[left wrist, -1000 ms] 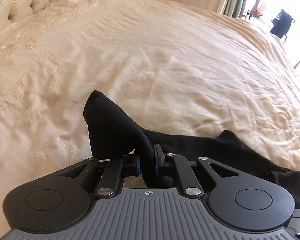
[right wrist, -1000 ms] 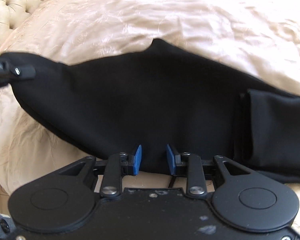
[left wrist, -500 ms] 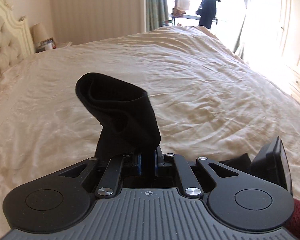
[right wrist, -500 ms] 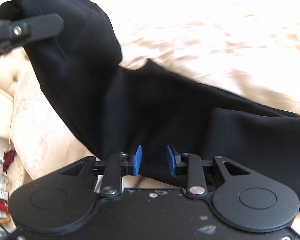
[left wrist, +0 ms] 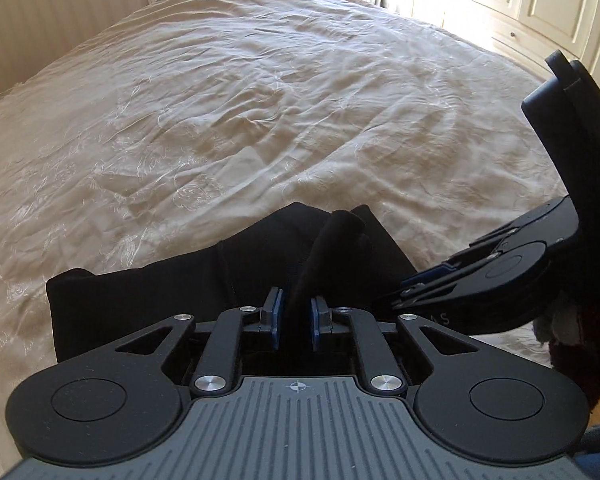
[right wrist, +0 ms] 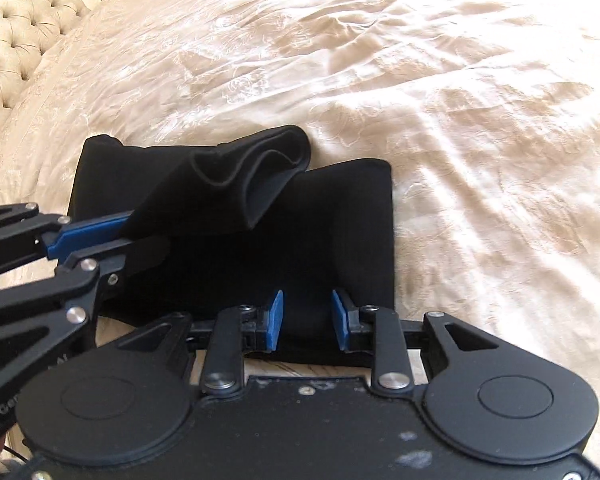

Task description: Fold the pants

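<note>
Black pants (left wrist: 180, 300) lie doubled over on the cream bedspread (left wrist: 260, 120). My left gripper (left wrist: 296, 312) has a raised strip of the leg end between its blue pads; its jaws are opening, and the cloth still stands up in them. In the right wrist view that left gripper (right wrist: 140, 236) comes in from the left and holds the curled leg end above the folded pants (right wrist: 220, 264). My right gripper (right wrist: 307, 320) sits at the pants' near edge with dark cloth between its pads, and its jaws are closing slightly. It also shows as the right gripper (left wrist: 408, 284) beside the left one.
The wrinkled bedspread (right wrist: 460, 120) stretches far beyond the pants. A tufted headboard (right wrist: 16, 40) stands at the upper left. White cupboard doors (left wrist: 540, 0) line the room's far side. A dark red sleeve (left wrist: 580, 344) shows behind the right gripper.
Both grippers swept across the bed with the pants' end. The pants, stretched out before, now lie doubled over. The left gripper rolled and its pads have parted a little.
</note>
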Tool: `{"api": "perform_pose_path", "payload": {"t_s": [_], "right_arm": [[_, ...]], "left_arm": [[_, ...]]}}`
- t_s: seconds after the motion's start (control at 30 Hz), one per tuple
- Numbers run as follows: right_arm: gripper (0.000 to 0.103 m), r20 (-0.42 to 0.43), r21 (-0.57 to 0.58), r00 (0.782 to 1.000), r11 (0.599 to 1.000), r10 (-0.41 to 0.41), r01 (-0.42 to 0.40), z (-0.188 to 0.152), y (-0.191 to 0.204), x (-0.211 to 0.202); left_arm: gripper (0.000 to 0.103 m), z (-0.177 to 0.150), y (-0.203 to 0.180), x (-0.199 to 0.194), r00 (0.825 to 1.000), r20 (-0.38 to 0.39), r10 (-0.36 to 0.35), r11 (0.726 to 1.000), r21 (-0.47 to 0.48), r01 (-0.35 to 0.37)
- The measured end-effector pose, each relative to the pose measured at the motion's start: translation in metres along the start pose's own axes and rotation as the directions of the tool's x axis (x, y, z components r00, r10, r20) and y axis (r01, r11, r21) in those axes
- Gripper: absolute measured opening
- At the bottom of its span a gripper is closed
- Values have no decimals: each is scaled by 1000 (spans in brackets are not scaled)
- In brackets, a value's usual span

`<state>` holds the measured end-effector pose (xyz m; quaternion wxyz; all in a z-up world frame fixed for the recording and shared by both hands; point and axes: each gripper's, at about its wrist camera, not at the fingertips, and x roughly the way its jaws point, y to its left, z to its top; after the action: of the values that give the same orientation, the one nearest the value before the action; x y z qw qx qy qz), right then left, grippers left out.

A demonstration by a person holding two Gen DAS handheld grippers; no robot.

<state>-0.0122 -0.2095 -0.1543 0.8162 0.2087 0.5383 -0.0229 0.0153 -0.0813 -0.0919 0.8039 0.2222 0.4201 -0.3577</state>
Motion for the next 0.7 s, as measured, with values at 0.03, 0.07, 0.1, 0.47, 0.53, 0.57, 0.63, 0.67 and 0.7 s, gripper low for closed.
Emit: {"api": "perform_pose_path", "payload": {"t_s": [0.03, 0.07, 0.1, 0.47, 0.53, 0.57, 0.63, 0.67, 0.7], "right_arm": [[29, 2, -2, 1000, 1000, -4, 4, 1, -3, -1], [30, 5, 0, 1000, 1000, -11, 11, 1, -10, -5], [30, 9, 5, 1000, 1000, -14, 14, 3, -17, -9], [45, 156, 132, 986, 989, 51, -72, 30, -27, -33], [45, 144, 148, 986, 983, 85, -107, 38, -16, -15], [46, 137, 149, 986, 983, 91, -111, 39, -12, -11], [47, 107, 141, 991, 986, 80, -94, 37, -5, -1], [48, 86, 137, 994, 987, 72, -84, 37, -2, 7], [49, 71, 137, 995, 987, 72, -81, 36, -1, 11]], "left_arm": [[20, -1, 3, -4, 1000, 7, -26, 1000, -16, 26], [20, 1, 4, -8, 998, 21, -61, 998, -29, 61], [20, 1, 4, -15, 995, 35, -89, 995, -32, 90], [32, -7, 36, -5, 988, -52, 149, 977, -144, -155], [32, -16, 61, 7, 980, -126, 151, 955, -238, -177], [32, -20, 70, 13, 977, -160, 140, 945, -272, -180], [32, -33, 88, 31, 967, -249, 60, 938, -317, -140], [32, -37, 93, 38, 961, -275, 19, 942, -318, -109], [32, -40, 95, 40, 961, -276, 1, 945, -314, -91]]}}
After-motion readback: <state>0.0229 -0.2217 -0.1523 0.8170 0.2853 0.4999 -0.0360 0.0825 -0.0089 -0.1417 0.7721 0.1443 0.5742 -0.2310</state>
